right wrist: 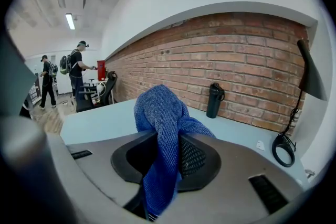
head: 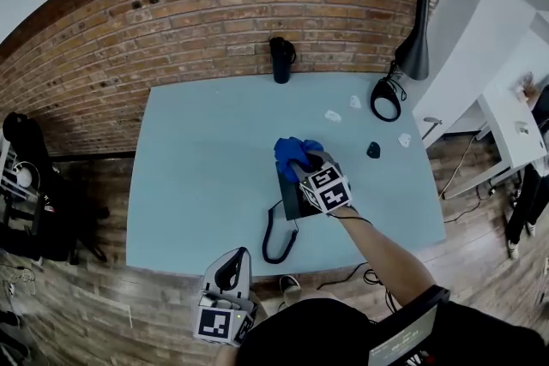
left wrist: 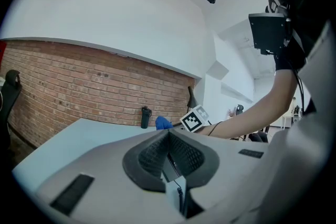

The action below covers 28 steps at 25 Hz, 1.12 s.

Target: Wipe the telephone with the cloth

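Soft, limp cloth [right wrist: 159, 118], pinched in the right gripper [head: 309, 164] (left gripper [left wrist: 169, 150] closed, empty, at 6 o'clock), should drape over the rigid telephone [head: 289, 195].

You see a black bottle [head: 281, 60] near the brick wall [head: 171, 30], and a black lamp [head: 414, 43] at the table's [head: 197, 184] right corner.

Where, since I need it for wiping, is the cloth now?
Near the head view's centre, the cloth is clamped in the right gripper at the telephone's far end.
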Motion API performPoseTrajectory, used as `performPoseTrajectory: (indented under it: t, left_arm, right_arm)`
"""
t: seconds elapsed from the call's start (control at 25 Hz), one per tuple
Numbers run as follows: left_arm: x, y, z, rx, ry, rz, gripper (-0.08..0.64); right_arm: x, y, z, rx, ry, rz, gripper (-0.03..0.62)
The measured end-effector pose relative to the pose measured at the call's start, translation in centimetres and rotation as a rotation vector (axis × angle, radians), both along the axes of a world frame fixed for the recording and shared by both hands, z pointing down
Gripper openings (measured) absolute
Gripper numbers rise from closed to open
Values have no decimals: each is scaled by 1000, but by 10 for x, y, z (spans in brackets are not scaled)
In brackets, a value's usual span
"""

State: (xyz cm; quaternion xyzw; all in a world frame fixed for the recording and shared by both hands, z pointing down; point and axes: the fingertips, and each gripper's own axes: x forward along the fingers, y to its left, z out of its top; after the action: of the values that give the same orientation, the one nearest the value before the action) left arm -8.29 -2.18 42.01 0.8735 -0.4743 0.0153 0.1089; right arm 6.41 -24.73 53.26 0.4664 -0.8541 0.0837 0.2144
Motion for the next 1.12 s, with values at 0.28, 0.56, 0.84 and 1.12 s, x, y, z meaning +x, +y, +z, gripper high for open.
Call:
performPoseTrajectory:
  t: [0.28, 0.56, 0.84, 1.12]
  left_arm:
    - [-7, 4, 0, -9, -1, -14, 18]
    - [-15, 3, 5, -32, -18, -47, 18]
    - [-15, 0, 19, -71, -90, -37, 18]
    - [-6, -3, 22, -75, -123, -8, 18]
  right_arm:
    - [-19, -14, 32, -16, 140, -48, 107]
    - [-23, -21, 60, -32, 249, -69, 103]
    - [-29, -20, 66, -35, 210, -128, 92]
    - [-30, -21, 68, -100, 167, -141, 89]
